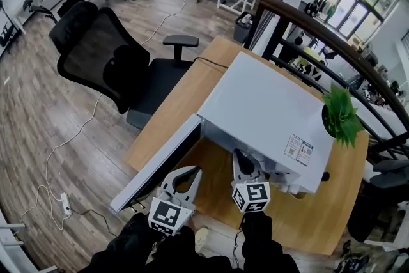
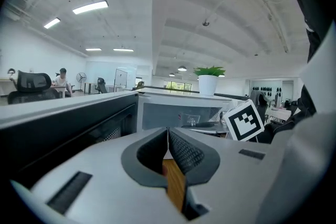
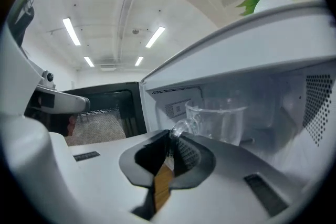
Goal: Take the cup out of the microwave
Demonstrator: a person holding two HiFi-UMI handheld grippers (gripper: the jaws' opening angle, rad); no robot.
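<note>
While cup (image 3: 218,122) is inside microwave (image 3: 252,39), right gripper (image 3: 171,135) jaws clamp its handle – left gripper (image 2: 168,132) jaws together, empty

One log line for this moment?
right gripper: shut on handle of clear glass cup | cup: inside white microwave | door: open | left gripper: shut, empty

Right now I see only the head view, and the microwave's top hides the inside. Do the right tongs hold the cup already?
Observer: Yes. In the right gripper view the right tongs are shut on the handle of the clear glass cup.
Operator: Is the cup out already?
Observer: No, it is inside the microwave cavity.
Operator: And the left tongs?
Observer: The left tongs are shut, with nothing between them.
</note>
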